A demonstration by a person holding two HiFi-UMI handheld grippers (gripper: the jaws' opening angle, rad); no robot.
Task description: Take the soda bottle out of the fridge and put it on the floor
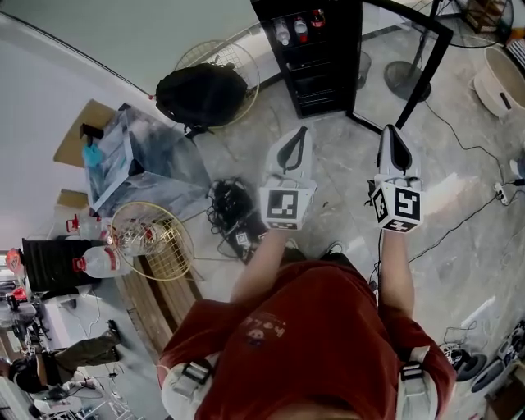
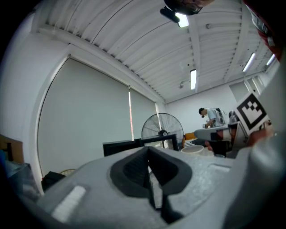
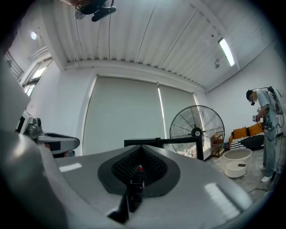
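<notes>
Hovering side by side and level, the left gripper (image 1: 300, 135) and right gripper (image 1: 393, 131) have their jaws closed on nothing. Well ahead, the soda bottle (image 1: 317, 17) stands on the open fridge's (image 1: 332, 78) top shelf.

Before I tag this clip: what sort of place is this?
Likely a workshop or lab room, not a home: an open drinks fridge, a big pedestal fan, loose cables on the stone floor.

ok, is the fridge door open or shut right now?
Open. In the head view the door of the fridge stands swung out to the right, leaving the shelves and bottles exposed.
</notes>
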